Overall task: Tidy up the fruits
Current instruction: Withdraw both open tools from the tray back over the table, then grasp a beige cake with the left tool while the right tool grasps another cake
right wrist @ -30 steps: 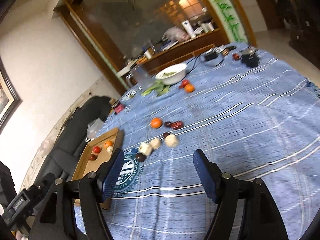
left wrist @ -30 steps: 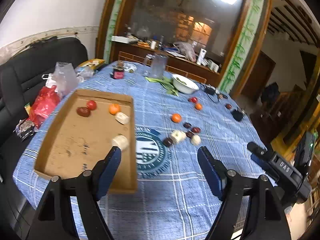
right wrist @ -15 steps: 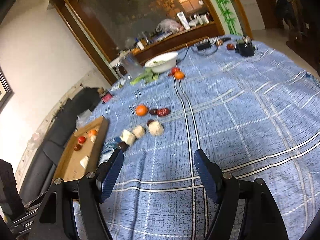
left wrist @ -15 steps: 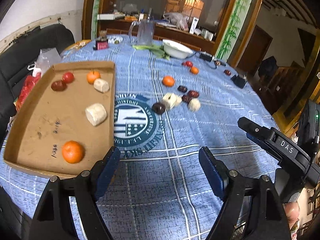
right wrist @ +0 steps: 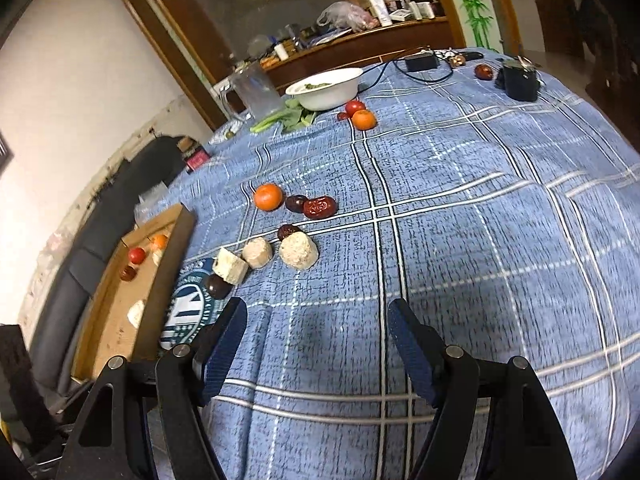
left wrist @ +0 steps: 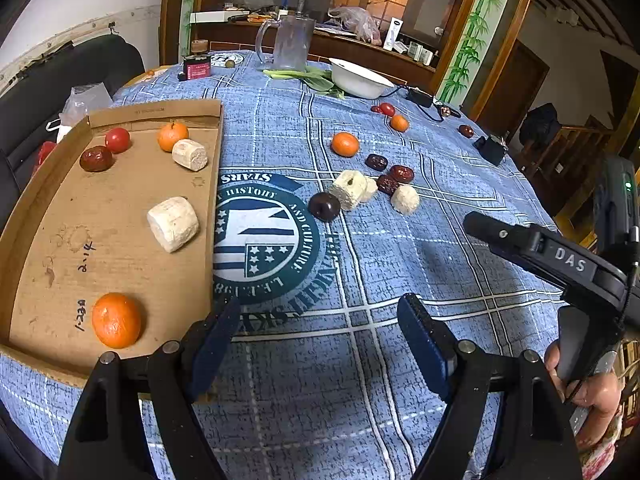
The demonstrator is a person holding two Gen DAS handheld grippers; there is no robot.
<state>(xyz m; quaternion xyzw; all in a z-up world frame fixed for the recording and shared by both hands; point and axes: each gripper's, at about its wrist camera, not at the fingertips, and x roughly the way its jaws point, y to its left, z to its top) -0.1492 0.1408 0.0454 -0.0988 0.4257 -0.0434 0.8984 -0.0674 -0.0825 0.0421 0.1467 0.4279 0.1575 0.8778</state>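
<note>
A cardboard tray (left wrist: 52, 240) lies at the table's left and holds two oranges (left wrist: 116, 320), a red tomato (left wrist: 117, 139), a dark date and two white chunks (left wrist: 173, 229). On the blue cloth sit a loose orange (left wrist: 345, 144), several dark dates (left wrist: 401, 173), a dark plum (left wrist: 324, 206) and white chunks (left wrist: 349, 189); the cluster also shows in the right wrist view (right wrist: 298, 251). My left gripper (left wrist: 320, 336) is open and empty near the tray's front right corner. My right gripper (right wrist: 316, 340) is open and empty, short of the cluster.
A white bowl (left wrist: 360, 80) with greens, a glass jug (left wrist: 292, 42), a tomato and small orange (left wrist: 399, 123) stand at the far side. A black charger with cable (right wrist: 421, 62) and a black box (right wrist: 520, 80) lie at the far right. A black sofa (left wrist: 44, 80) is left.
Both grippers moved down and closer to the table. An orange now lies at the tray's front, where none showed one second ago. The right gripper's view swung toward the fruit cluster.
</note>
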